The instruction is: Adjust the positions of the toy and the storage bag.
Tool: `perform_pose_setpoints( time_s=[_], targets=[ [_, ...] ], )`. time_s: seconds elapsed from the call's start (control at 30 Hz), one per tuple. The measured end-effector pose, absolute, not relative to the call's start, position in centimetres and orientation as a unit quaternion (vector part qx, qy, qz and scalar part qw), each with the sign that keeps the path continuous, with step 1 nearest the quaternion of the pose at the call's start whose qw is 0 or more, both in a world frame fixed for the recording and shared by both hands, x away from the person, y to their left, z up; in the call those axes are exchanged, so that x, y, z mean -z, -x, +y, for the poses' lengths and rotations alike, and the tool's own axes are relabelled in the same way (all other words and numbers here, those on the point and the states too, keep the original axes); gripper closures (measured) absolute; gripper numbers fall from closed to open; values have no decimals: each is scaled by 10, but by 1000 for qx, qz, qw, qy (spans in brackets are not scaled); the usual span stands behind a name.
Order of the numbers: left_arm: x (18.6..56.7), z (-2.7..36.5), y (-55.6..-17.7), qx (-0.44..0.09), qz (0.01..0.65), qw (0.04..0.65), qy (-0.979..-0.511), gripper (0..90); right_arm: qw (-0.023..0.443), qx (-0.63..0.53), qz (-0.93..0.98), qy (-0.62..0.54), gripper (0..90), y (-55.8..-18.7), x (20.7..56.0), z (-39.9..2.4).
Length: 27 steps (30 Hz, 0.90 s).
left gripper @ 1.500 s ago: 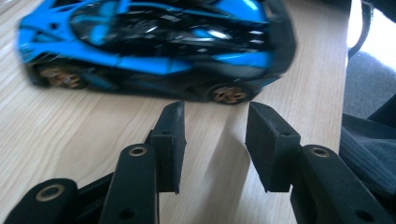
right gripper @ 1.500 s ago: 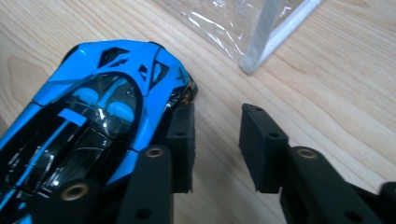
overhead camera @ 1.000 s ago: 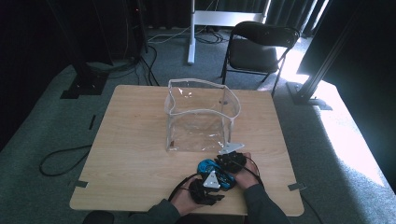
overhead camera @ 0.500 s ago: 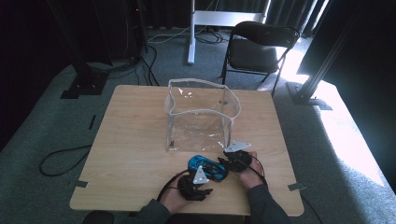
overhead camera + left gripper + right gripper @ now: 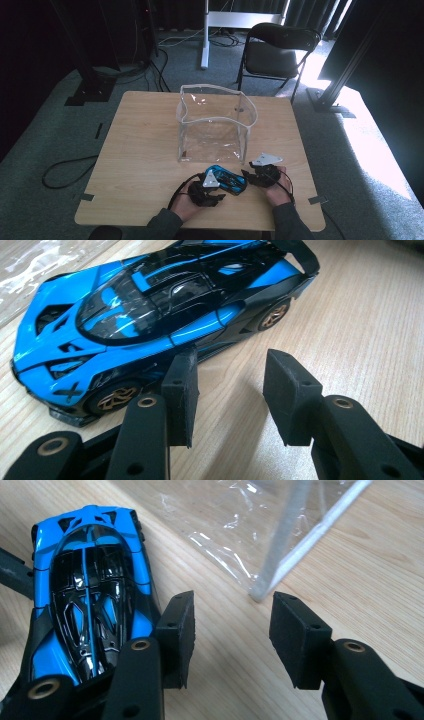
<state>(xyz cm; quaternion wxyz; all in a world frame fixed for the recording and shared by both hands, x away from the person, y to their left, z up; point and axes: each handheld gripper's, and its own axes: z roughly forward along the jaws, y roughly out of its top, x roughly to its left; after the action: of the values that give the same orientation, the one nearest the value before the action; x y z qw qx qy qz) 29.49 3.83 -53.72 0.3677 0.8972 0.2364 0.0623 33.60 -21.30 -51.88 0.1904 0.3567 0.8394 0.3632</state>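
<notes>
Wooden counter (image 5: 140,150), dark curtained room behind. Blue toy car (image 5: 227,179) on wheels near the front edge, just in front of clear plastic bag (image 5: 215,127). Left gripper (image 5: 206,192) beside the car, jaws just been opening, spread, nothing between. Right gripper (image 5: 260,176) same: spread, empty, car alongside.

The toy car (image 5: 150,325) is bright blue with a glossy black roof, black side panels and a black rear wing; its wheels look bronze or gold. Blue stripes run lengthwise over the black cabin in the right gripper view. The clear bag (image 5: 216,125) has whitish edging. The table (image 5: 140,150) is pale wood with fine straight grain. Each gripper's pads (image 5: 182,390) are matt black.
</notes>
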Motion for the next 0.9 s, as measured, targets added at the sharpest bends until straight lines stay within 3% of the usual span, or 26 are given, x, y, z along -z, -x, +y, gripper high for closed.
perform_pose_setpoints(
  time_s=[0.47, 0.67, 0.9],
  targets=[
    [520, 98, -307, -119, 276, 376, -877, 516, 198, -392, 820, -368, 492, -327, 512, -230],
    [524, 145, -326, -157, 343, 362, -853, 500, 184, -402, 817, -370, 488, -326, 514, -233],
    [528, 165, -337, -167, 382, 359, -835, 480, 178, -413, 825, -344, 469, -318, 511, -229]
  ],
)
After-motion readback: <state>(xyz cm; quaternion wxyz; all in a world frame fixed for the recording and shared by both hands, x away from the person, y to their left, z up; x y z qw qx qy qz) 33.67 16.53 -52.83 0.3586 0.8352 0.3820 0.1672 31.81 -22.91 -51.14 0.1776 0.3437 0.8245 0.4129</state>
